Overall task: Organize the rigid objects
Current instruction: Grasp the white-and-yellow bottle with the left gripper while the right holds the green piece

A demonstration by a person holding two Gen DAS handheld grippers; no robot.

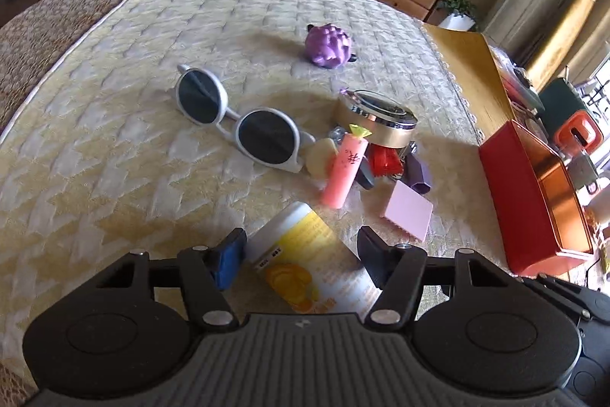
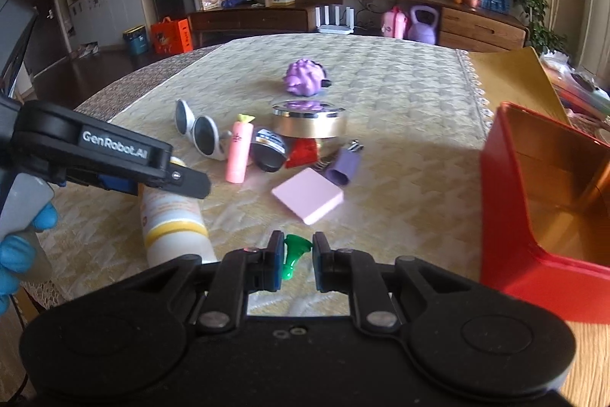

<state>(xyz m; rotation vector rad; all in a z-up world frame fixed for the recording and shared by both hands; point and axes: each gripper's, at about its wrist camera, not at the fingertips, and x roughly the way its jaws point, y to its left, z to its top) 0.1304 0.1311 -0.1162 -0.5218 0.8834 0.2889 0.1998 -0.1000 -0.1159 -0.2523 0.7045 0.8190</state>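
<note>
My left gripper (image 1: 301, 254) is closed around a white and yellow bottle (image 1: 309, 258) lying on the bed; it also shows in the right wrist view (image 2: 173, 216). My right gripper (image 2: 297, 256) is shut on a small green plastic piece (image 2: 294, 252), held just above the cover. Ahead lie white sunglasses (image 1: 236, 117), a pink tube (image 1: 343, 174), a gold round tin (image 1: 375, 121), a pink square block (image 2: 308, 195), a purple clip (image 2: 343, 167), a red piece (image 2: 303, 152) and a purple toy (image 1: 329, 46).
An open red box (image 2: 511, 216) with a gold inside stands at the right; it shows in the left wrist view (image 1: 522, 201) too. A wooden table edge (image 1: 469, 75) borders the bed on the right. Cabinets and a purple kettlebell (image 2: 421, 25) stand behind.
</note>
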